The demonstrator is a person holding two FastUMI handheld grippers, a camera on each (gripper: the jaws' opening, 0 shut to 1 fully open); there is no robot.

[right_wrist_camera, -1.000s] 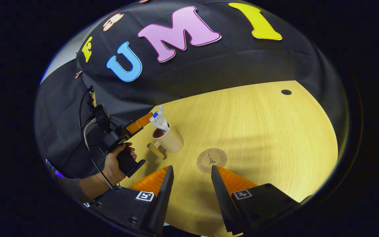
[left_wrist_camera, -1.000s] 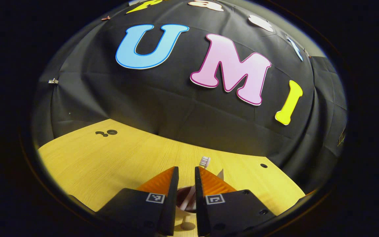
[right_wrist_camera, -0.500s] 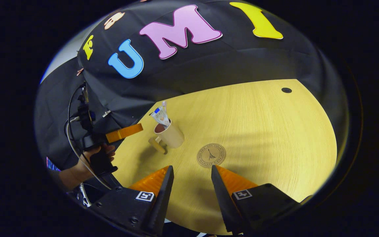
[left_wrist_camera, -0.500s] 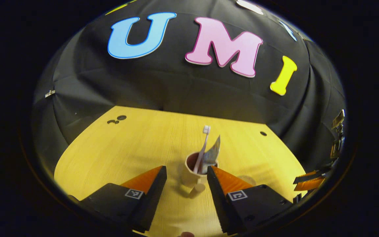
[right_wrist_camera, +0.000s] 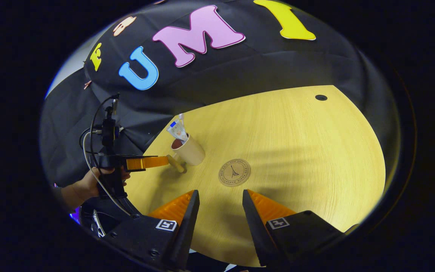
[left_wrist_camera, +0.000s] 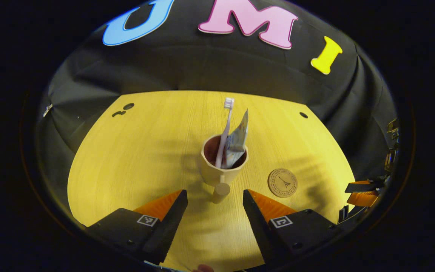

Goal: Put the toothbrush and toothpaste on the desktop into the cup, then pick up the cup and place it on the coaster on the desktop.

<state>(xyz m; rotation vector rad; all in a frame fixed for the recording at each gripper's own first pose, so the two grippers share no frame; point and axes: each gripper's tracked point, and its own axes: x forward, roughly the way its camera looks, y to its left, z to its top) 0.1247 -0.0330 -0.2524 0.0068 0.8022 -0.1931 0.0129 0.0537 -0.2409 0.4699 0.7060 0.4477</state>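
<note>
A beige cup (left_wrist_camera: 221, 172) with a stubby wooden handle (left_wrist_camera: 220, 192) stands on the yellow wooden desktop (left_wrist_camera: 138, 158). A pink-white toothbrush (left_wrist_camera: 225, 124) and a toothpaste tube (left_wrist_camera: 238, 138) stick up out of it. To the cup's right lies a round brown coaster (left_wrist_camera: 282, 183), bare. My left gripper (left_wrist_camera: 215, 196) is open, just short of the cup's handle, holding nothing. In the right gripper view the cup (right_wrist_camera: 189, 151) sits left of the coaster (right_wrist_camera: 234, 172), and my right gripper (right_wrist_camera: 220, 198) hovers open just short of the coaster. The left gripper (right_wrist_camera: 142, 163) and the hand holding it are at the left.
Black cloth walls the desk at the back and sides. Small round holes (left_wrist_camera: 303, 115) (left_wrist_camera: 128, 106) mark the desktop near the far edge. The other gripper's fingers (left_wrist_camera: 364, 187) show at the right edge of the left gripper view.
My left gripper opened and drew back from above the cup, lowering toward the handle side. The toothbrush now stands free in the cup. The right gripper barely moved.
</note>
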